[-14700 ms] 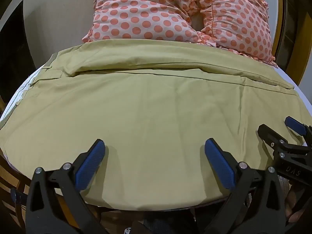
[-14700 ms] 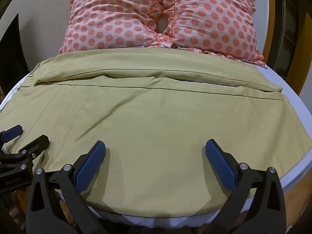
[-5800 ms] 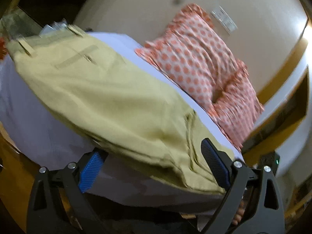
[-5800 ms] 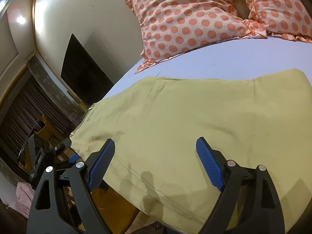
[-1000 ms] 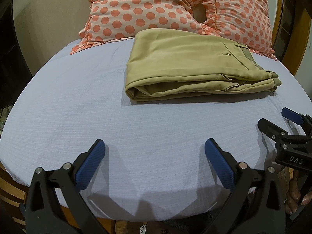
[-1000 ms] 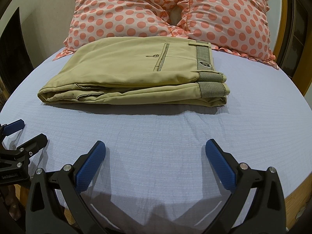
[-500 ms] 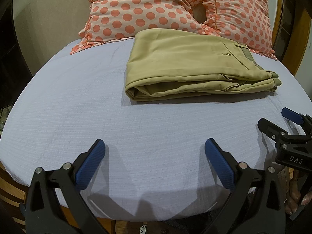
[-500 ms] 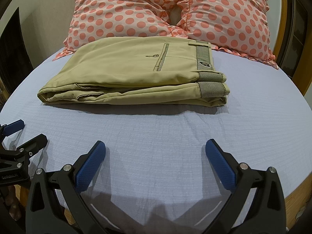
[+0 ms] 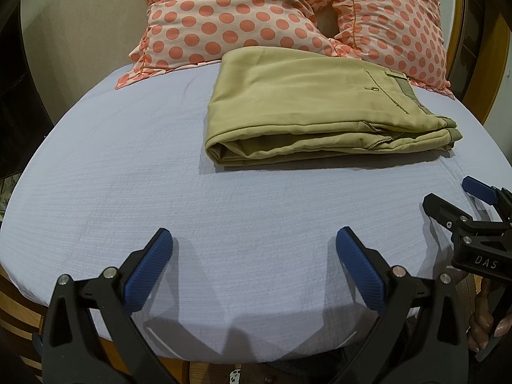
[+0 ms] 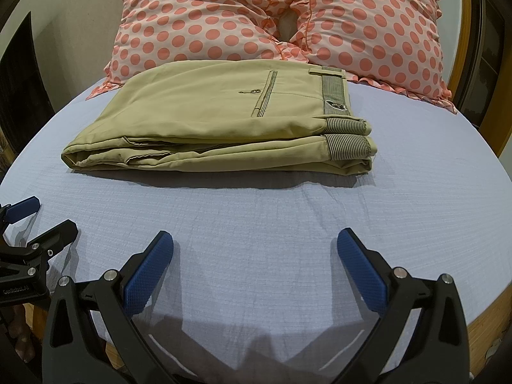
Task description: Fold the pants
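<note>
Khaki pants lie folded in a neat stack on a bed with a pale blue sheet, near the head edge, touching two polka-dot pillows. At the foot edge, the left hand-held gripper and right hand-held gripper both hover with blue pads spread wide, holding nothing, well apart from the pants.

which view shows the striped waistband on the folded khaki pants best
The right wrist view: the striped waistband faces the camera, with its stripes, a belt loop and a small dark label clear on the folded khaki pants. The left wrist view shows the waistband only edge-on at the pile's far right, its stripes unreadable.
</note>
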`<state>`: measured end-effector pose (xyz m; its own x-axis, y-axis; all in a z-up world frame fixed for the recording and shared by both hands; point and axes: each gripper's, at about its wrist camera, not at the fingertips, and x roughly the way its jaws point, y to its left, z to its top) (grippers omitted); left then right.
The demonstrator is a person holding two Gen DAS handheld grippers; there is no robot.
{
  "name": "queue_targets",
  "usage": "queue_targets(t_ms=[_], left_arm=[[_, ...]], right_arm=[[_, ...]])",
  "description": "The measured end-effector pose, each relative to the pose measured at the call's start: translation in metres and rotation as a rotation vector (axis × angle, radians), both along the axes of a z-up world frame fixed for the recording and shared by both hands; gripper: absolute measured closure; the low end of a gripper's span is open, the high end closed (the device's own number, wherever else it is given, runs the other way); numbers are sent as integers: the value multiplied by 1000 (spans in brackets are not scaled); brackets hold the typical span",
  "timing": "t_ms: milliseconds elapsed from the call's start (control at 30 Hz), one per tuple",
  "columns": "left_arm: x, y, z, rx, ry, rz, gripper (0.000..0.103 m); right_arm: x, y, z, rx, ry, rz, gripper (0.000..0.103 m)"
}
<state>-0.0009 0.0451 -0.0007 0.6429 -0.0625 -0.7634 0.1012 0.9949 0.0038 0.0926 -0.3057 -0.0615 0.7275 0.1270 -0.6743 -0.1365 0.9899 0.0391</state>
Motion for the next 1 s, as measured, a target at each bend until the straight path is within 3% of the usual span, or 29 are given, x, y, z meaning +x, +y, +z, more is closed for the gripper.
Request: queue_targets(t_ms=[1000], left_arm=[[7,1,0,5,60,-3,2]], right_arm=[[0,-1,0,0,1,2,1]])
